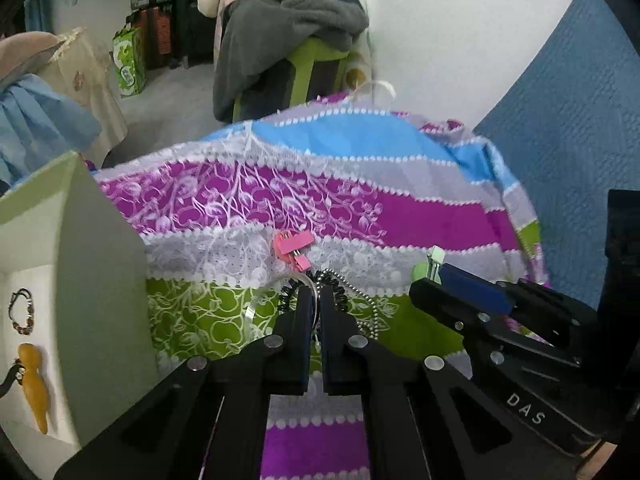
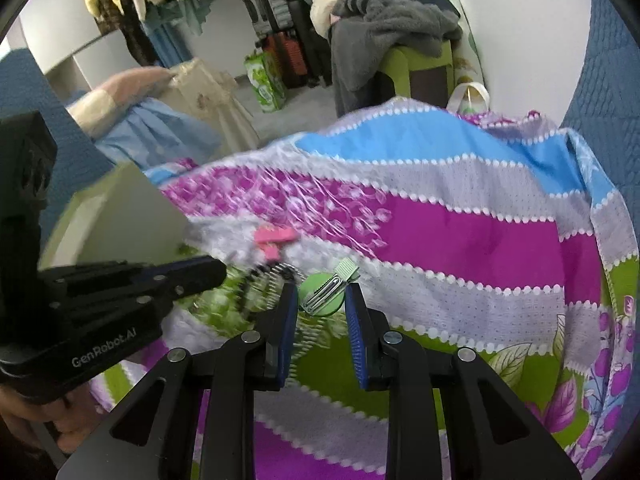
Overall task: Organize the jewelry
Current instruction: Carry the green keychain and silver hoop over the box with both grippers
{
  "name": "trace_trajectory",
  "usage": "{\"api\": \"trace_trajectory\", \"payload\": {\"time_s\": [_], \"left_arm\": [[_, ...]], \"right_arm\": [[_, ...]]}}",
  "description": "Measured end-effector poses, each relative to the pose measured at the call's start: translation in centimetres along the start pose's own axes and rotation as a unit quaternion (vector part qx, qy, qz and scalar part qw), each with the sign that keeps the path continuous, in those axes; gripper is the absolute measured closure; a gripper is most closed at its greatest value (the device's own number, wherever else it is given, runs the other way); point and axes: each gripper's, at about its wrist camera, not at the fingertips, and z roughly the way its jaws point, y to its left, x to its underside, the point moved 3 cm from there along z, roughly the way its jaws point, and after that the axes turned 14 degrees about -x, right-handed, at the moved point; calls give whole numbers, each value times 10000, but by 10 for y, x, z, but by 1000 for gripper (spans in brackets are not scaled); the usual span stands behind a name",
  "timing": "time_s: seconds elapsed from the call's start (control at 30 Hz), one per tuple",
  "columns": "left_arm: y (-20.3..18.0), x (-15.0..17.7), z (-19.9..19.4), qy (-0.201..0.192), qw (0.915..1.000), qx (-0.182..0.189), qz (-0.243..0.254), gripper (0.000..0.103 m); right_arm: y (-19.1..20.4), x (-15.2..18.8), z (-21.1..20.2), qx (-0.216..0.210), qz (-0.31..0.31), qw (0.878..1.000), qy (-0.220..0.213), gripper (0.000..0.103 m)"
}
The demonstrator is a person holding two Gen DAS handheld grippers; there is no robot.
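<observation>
On a striped, flowered cloth (image 1: pixel 420 216) lie a pink hair clip (image 1: pixel 292 249), a black coil hair tie (image 1: pixel 338 286), a silver bead chain (image 1: pixel 372 312) and a clear thin band (image 1: pixel 280 280). My left gripper (image 1: pixel 317 294) is shut on the clear band beside the coil tie. My right gripper (image 2: pixel 322 294) is open, its fingers on either side of a green round hair clip (image 2: pixel 322 294) with a metal clasp. A white open box (image 1: pixel 72 280) at the left holds a beaded bracelet (image 1: pixel 22 312) and a yellow pendant (image 1: pixel 34 384).
The right gripper's body (image 1: pixel 520 332) reaches in from the right in the left wrist view. Beyond the cloth's far edge are a chair piled with grey clothes (image 1: pixel 296 28), a green bag (image 1: pixel 130 60) and a blue quilted surface (image 1: pixel 572 120).
</observation>
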Motion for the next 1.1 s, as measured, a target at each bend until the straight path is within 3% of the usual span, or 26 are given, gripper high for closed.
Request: {"api": "trace_trajectory", "payload": {"time_s": [0.37, 0.7, 0.9, 1.1], "left_arm": [[30, -17, -64, -411, 9988, 222, -112, 102], [78, -37, -136, -917, 9953, 276, -168, 102], [119, -29, -155, -1006, 9944, 198, -274, 102], [166, -6, -142, -832, 9953, -33, -488, 102]], "right_arm": [[49, -30, -30, 138, -315, 9989, -324, 81], [122, -68, -55, 14, -815, 9948, -618, 81], [166, -68, -31, -206, -1008, 9935, -478, 81], [205, -45, 14, -450, -1154, 9923, -55, 81]]}}
